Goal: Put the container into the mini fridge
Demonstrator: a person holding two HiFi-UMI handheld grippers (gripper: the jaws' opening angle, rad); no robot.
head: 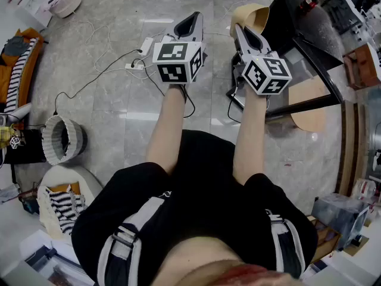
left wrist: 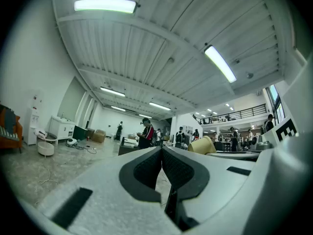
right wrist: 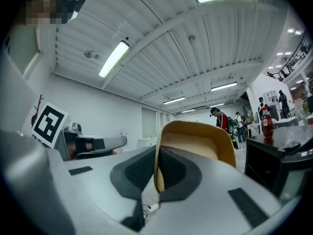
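Note:
A tan, cup-like container (head: 250,15) hangs by its rim from my right gripper (head: 241,30). In the right gripper view the rim of the container (right wrist: 195,141) sits pinched between the dark pads, so my right gripper (right wrist: 157,153) is shut on it. A black mini fridge (head: 297,25) stands on the floor just right of the container, with a red-capped bottle (head: 309,2) on top. It also shows as a black box, the mini fridge (right wrist: 276,168), at the right edge of the right gripper view. My left gripper (head: 193,18) is level with the right one. Its pads meet, and my left gripper (left wrist: 161,152) holds nothing.
A power strip with cables (head: 143,49) lies on the marble floor ahead of the left gripper. A round woven basket (head: 62,139) and an orange seat (head: 18,58) are at the left. Several people (left wrist: 145,133) stand far off in the hall.

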